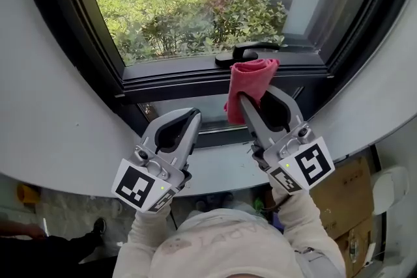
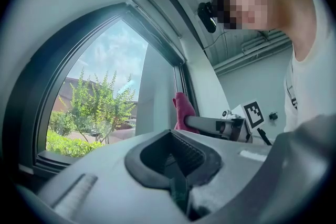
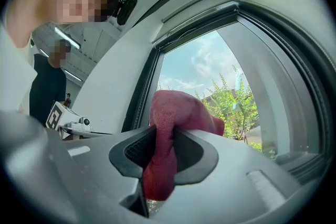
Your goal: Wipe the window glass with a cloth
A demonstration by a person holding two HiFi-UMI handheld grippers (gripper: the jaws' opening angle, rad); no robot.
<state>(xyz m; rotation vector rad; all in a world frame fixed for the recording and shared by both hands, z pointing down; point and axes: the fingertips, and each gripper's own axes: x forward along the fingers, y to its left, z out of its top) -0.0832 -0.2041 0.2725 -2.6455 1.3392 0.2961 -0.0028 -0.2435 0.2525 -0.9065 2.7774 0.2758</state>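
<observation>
My right gripper squeezes the soft, floppy red cloth by its middle, near the window glass, a good hold I think; my left gripper is closed, empty.

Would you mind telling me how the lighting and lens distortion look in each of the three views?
Head view: fisheye bows the dark window frame into an arc; shrubs outside are sunlit. Left gripper view: black vignetted corners, bright sky. Right gripper view: red cloth in focus, mosaic patch upper left.
</observation>
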